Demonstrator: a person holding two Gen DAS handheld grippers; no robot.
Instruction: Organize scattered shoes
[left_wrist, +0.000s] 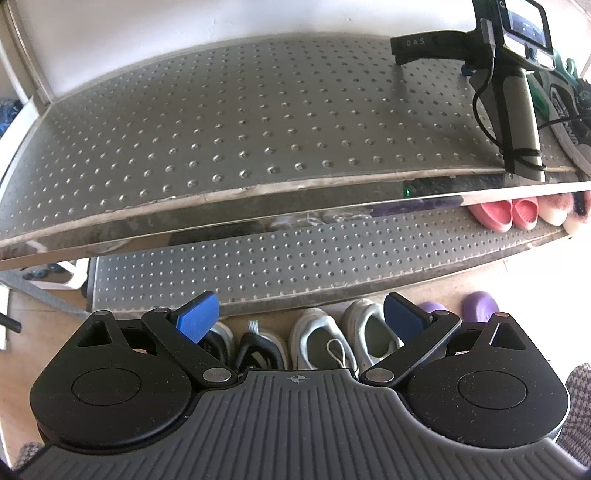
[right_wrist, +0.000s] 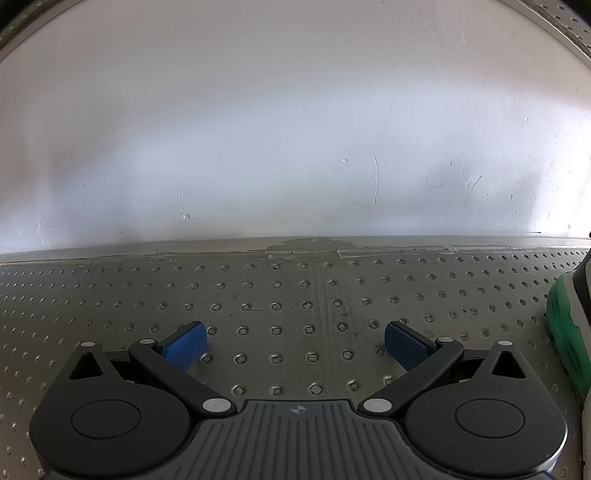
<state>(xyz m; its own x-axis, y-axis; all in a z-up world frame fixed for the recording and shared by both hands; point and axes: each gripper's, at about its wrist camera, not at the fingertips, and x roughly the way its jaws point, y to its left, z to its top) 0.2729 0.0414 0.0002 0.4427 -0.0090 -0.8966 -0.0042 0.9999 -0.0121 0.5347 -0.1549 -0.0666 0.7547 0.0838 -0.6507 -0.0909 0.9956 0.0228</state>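
Two grippers, both with jaws spread wide and nothing between the blue pads. Your left gripper (left_wrist: 299, 321) hangs above the floor in front of the rack, and directly under it sits the nearest work: a pair of pale grey sneakers (left_wrist: 343, 339) side by side, toes toward the rack, with a pair of black shoes (left_wrist: 243, 347) just to their left. Two purple clogs (left_wrist: 476, 304) lie a little farther right on the floor. Beyond them, the lower shelf (left_wrist: 258, 258) of perforated metal carries pink clogs (left_wrist: 506, 216) and a pale fluffy pair at its right end; the rest of it is bare. The upper shelf (left_wrist: 221, 122) is bare too, except at its right end, where a green-soled sneaker (right_wrist: 567, 332) stands. Your right gripper (right_wrist: 295, 345) rests low over that upper shelf, just left of the green sole, facing the white back wall (right_wrist: 295, 129); it appears from the left camera as a handle with a small screen. By my reading you are between placements: one sneaker looks shelved, and the floor shoes are not yet picked up. The next move probably calls for lowering the left gripper onto one grey sneaker, closing on the heel collar or the side wall rather than the loose lace, then lifting it clear of the shelf edge. Draw the right gripper back so the two do not crowd.
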